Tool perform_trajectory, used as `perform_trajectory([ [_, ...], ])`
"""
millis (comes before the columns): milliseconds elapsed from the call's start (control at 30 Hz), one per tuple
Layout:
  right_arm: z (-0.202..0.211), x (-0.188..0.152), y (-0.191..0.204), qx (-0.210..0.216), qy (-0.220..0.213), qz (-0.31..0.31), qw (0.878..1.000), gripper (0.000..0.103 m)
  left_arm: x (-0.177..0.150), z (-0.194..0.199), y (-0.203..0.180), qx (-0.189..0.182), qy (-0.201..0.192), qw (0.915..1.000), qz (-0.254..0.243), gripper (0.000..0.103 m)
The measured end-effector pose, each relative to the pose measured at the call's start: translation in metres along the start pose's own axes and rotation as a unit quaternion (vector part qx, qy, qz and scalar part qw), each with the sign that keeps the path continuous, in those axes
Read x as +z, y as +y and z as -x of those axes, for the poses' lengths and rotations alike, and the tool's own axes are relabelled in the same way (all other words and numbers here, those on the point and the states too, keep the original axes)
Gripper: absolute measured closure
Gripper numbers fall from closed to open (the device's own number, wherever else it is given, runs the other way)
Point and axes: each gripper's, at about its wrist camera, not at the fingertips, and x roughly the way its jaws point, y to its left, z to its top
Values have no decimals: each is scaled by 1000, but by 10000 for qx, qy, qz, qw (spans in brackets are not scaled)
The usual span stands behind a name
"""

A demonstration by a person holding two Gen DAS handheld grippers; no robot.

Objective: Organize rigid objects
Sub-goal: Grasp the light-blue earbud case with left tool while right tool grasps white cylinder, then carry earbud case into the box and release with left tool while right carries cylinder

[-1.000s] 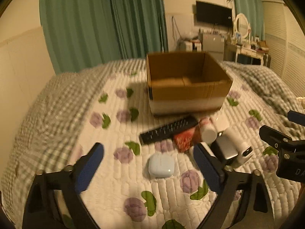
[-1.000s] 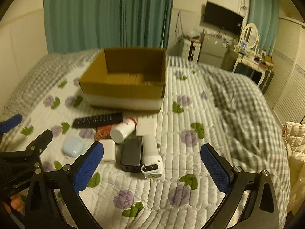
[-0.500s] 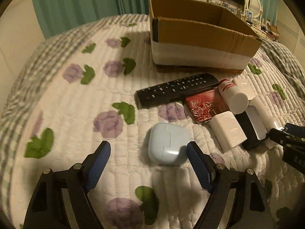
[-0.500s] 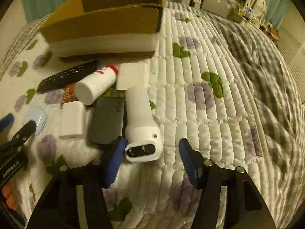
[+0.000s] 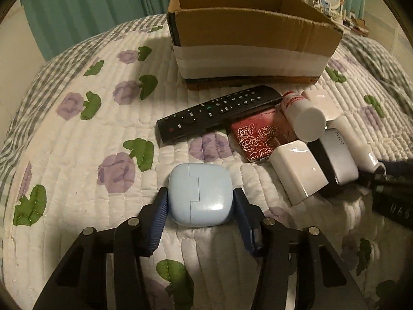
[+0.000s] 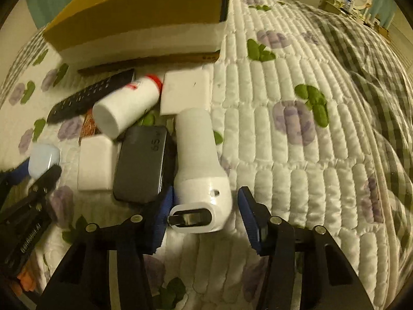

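A pale blue earbud case (image 5: pixel 200 193) lies on the quilt, and my left gripper (image 5: pixel 200 208) has both blue pads pressed against its sides. A white handheld device (image 6: pixel 200 173) lies lengthwise in the right wrist view. My right gripper (image 6: pixel 204 208) straddles its near end; the left pad touches it and a small gap shows at the right pad. An open cardboard box (image 5: pixel 247 25) stands behind the pile. The pile holds a black remote (image 5: pixel 219 112), a red rose-patterned case (image 5: pixel 258 137), a white bottle (image 5: pixel 304 116), a white charger block (image 5: pixel 299 170) and a dark power bank (image 6: pixel 143 162).
A white flat square (image 6: pixel 185 93) lies by the box. The flowered quilt (image 6: pixel 296 155) stretches to the right, with a grey checked blanket (image 6: pixel 374 59) beyond. Green curtains (image 5: pixel 90 7) hang behind the bed. The right gripper's body (image 5: pixel 392 196) shows at the left view's right edge.
Both grippers have come down and forward onto the pile and narrowed. The left has shut on the blue case; the right has closed in around the white device's near end.
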Motion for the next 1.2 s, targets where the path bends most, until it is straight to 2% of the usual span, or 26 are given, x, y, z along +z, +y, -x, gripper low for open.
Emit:
perform_trajectory([
  [233, -12, -12, 14, -107, 54, 113, 9999, 56, -1, 20, 5, -157, -221, 9996, 28, 52],
  [333, -2, -8, 14, -89, -147, 50, 9998, 56, -1, 30, 7, -194, -332, 9993, 5, 52],
  [600, 48, -12, 31, -169, -870, 81, 9960, 56, 10, 63, 13, -255, -712, 9971, 38, 52],
  [700, 74, -8, 14, -92, -1053, 88, 9944, 56, 14, 78, 14, -265, -878, 9958, 33, 52],
  [900, 132, -3, 18, -27, -1528, 196, 9881, 56, 34, 118, 18, -208, -1321, 9910, 109, 52],
  [1200, 200, 39, 27, 14, -2121, 345, 9766, 56, 85, 164, 23, -242, -1875, 9819, 148, 52],
])
